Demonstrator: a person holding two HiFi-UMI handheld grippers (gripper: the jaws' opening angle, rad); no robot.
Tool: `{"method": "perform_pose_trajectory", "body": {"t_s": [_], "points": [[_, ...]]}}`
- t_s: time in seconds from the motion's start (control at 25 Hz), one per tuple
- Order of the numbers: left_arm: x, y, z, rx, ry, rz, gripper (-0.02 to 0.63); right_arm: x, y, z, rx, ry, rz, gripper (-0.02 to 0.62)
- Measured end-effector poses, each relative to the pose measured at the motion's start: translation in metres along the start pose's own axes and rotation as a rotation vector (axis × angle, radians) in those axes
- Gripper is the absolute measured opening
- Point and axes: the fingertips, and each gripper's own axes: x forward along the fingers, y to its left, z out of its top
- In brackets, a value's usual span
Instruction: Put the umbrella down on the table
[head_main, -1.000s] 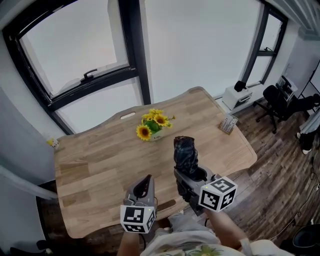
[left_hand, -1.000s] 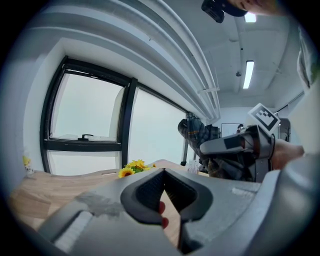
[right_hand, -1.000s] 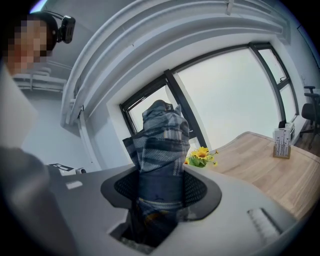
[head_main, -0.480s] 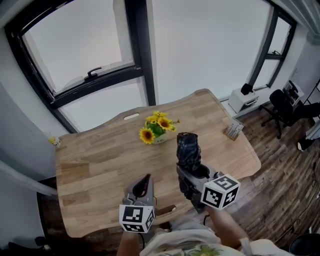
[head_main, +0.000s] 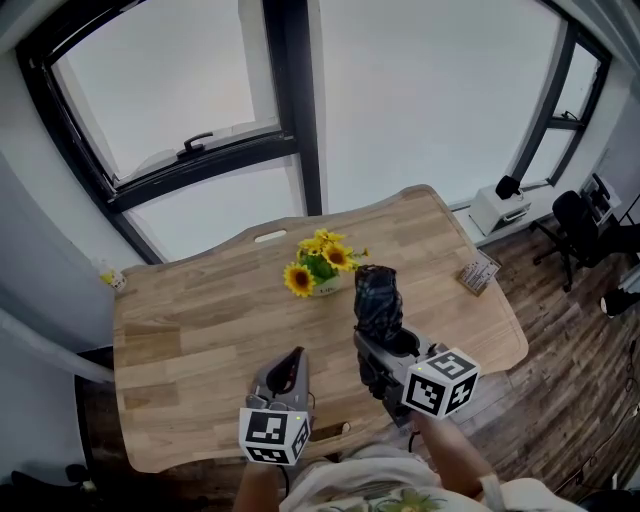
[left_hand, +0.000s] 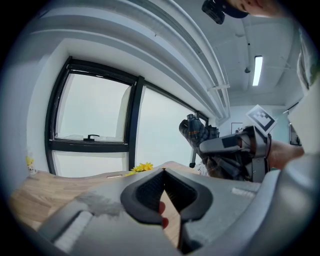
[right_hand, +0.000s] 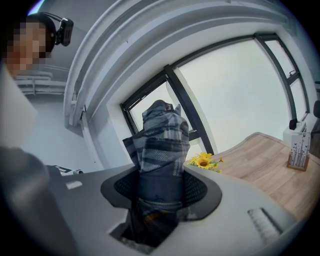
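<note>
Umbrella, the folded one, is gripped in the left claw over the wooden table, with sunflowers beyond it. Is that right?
Not quite. The folded umbrella is gripped in the right claw, not the left; the right gripper view shows its jaws closed on it. The left claw holds nothing. The rest stands: it is over the wooden table, with sunflowers beyond it.

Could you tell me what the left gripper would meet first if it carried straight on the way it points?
Probably the sunflowers: they show just beyond the shut tips of the left gripper, slightly to their left. It could touch the table before reaching them; depth is unclear.
</note>
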Motion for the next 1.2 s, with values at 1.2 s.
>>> {"method": "perform_pose_trajectory", "body": {"t_s": [1.2], "points": [[0.038,0.023,-0.024,-0.04,0.045,0.079,0.0,0.057,-0.04,-0.026,0.024,0.145,0.069,0.212]]}}
